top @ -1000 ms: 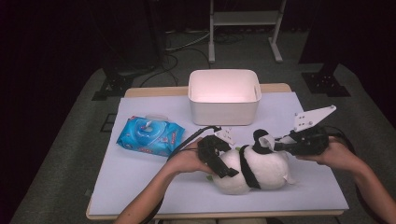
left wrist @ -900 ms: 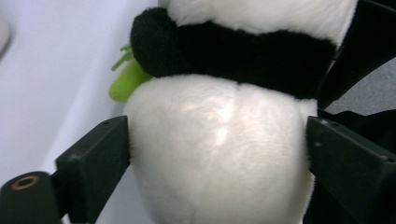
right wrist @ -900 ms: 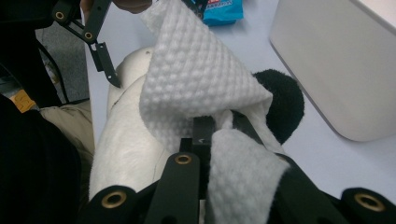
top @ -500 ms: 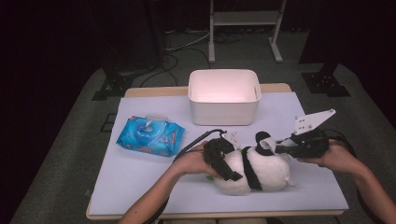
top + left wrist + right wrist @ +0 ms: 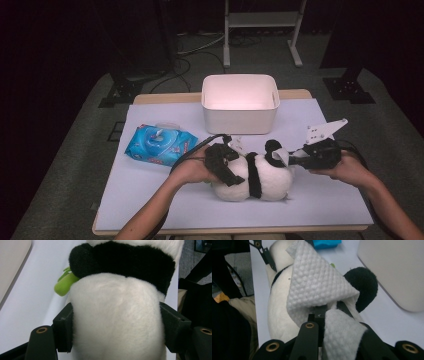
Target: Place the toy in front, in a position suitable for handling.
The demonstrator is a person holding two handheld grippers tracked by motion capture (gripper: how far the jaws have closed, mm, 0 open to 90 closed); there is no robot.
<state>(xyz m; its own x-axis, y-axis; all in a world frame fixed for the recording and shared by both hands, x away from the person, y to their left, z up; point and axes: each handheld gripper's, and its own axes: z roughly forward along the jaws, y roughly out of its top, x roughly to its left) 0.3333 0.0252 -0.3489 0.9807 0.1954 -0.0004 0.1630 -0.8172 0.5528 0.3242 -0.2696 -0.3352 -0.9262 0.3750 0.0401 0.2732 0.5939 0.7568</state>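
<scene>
White table cover (image 5: 150, 200) spread over the tabletop, panda and both hands toward its near middle. White bin (image 5: 240, 102) at the far centre, upright, mouth up. Blue wipes pack (image 5: 160, 145) flat at the left, just beside the left hand. Plush panda (image 5: 255, 177) lying on its side near the front edge, in front of the bin and apart from it; long axis running left to right across the table, white rump toward the left, black band across the middle, black ear and head end toward the right. Left gripper (image 5: 116, 325) straddling the white rump, jaws just now closing in, one black pad against each flank with fur bulging between, so clamped on the panda. Green stem-like piece (image 5: 65, 283) poking out beside the panda's black band on the bin side. Right gripper (image 5: 329, 312) at the head end, jaws drawn together and pinching a white quilted wipe (image 5: 317, 282), the wipe folded and draped up against the panda's head beside the black ear (image 5: 362, 282).
</scene>
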